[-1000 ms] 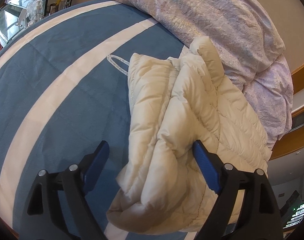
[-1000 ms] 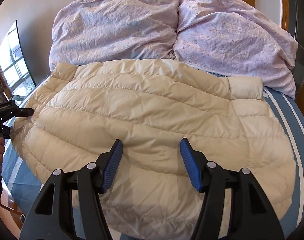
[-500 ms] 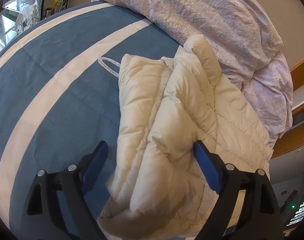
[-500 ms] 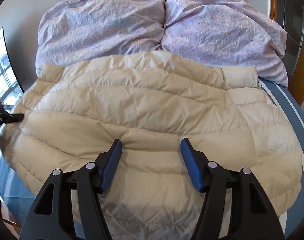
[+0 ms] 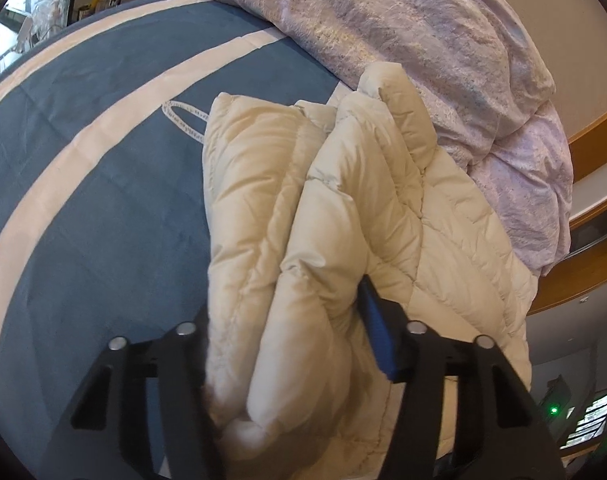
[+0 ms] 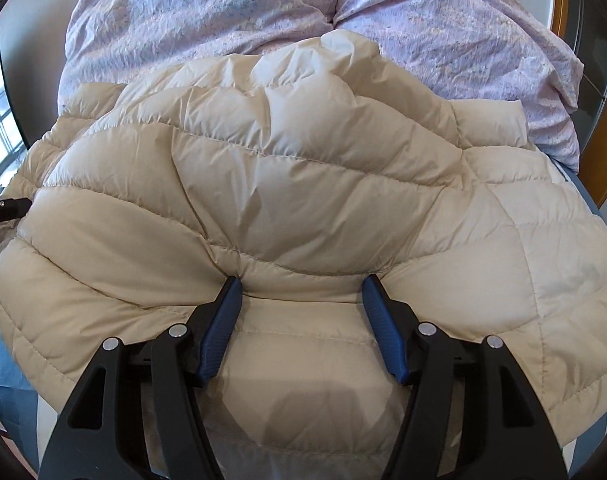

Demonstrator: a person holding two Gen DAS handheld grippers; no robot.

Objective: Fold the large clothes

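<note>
Already the jacket [image 5: 343, 240] on the bed [image 5: 103, 200] lies lengthwise ahead of the left tool [image 5: 287, 340], closing on its bunched end; the right tool [image 6: 299, 308], spread, presses its middle.

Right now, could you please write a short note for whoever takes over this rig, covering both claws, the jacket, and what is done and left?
Left claw: jaws closing, bunched edge of the cream jacket between them.
Right claw: jaws apart, tips pressing into the jacket's middle, nothing pinched.
The jacket lies spread on the striped bed, against the lilac duvet.
Done: left edge gathered.
Left: secure both grips, fold it over, flatten.
</note>
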